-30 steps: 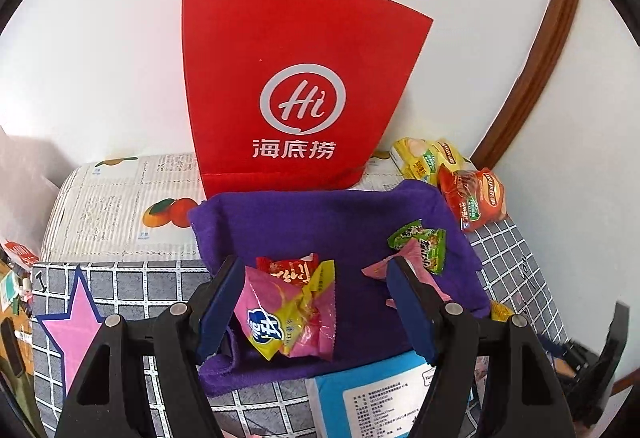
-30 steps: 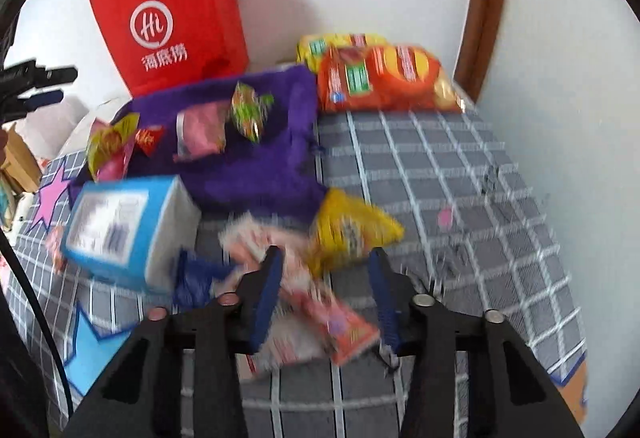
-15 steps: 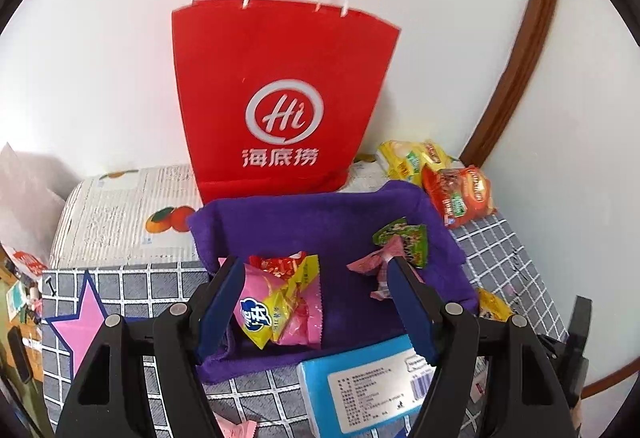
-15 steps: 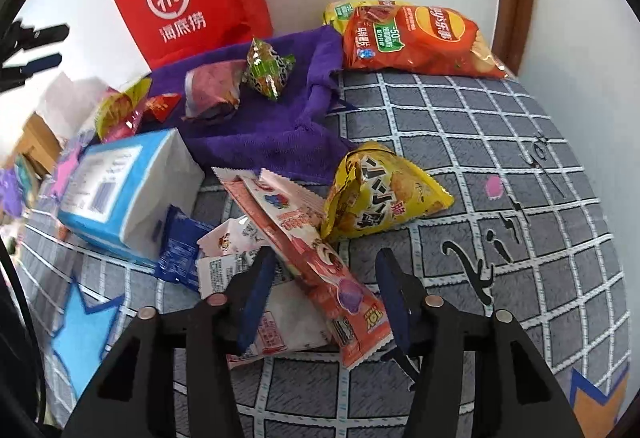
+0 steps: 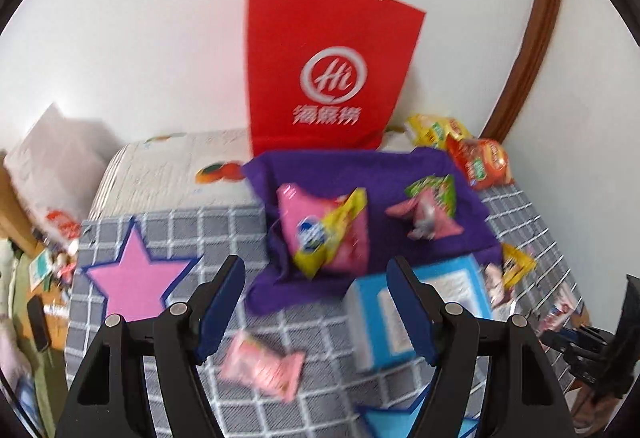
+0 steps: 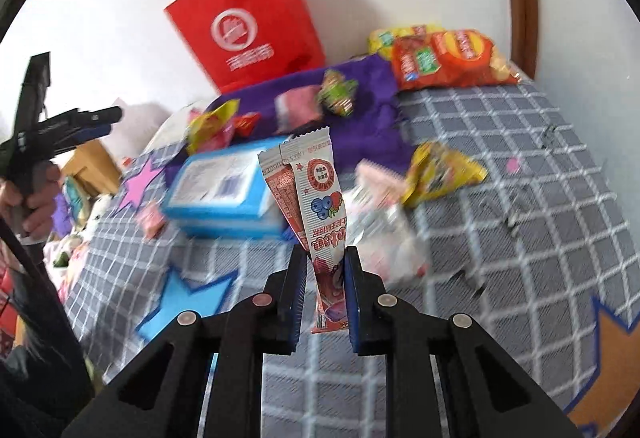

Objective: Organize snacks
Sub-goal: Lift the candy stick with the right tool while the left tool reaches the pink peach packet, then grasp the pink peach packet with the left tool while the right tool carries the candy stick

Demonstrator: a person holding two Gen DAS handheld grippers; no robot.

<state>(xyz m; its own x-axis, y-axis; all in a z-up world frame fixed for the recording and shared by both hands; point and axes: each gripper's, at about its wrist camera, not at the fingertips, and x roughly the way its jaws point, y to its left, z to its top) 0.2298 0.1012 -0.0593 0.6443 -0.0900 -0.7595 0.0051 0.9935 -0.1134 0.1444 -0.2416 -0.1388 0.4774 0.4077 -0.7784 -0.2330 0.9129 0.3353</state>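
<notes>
A: How is the right gripper (image 6: 325, 292) posed?

B: It points forward and slightly down over the checked bedspread (image 6: 520, 206). Its jaws are clenched on the lower part of a long red-and-white snack sachet (image 6: 320, 198), which stands almost upright between them, its top reaching well ahead of the jaws and its bottom edge hanging just behind the pads.

A: And the left gripper (image 5: 316, 302)?

B: It hovers above the bedspread with the jaws released and wide apart, gripping nothing. A small pink packet (image 5: 262, 368) lies on the checks between and below them. Just ahead of the jaws sits the purple cloth (image 5: 360, 166), carrying a pink-and-yellow snack bag (image 5: 324, 234) and, further right, a green packet (image 5: 434, 190) beside a pink one (image 5: 424, 214).

A: What stays hard to read?

B: Both views are smeared, so most printing is illegible. The blue box (image 5: 420, 314) is partly covered by the left gripper's right jaw. The red paper bag (image 5: 328, 78) stands against the wall beyond the cloth. In the right wrist view a pale heap of wrappers (image 6: 384, 234) just right of the jaws blurs together; I cannot tell how many there are. A yellow pouch (image 6: 440, 172) lies ahead and to the right, and the orange chip bag (image 6: 448, 60) far ahead by the wall. The person's left hand (image 6: 28, 194) is cut off at the picture's left edge.
</notes>
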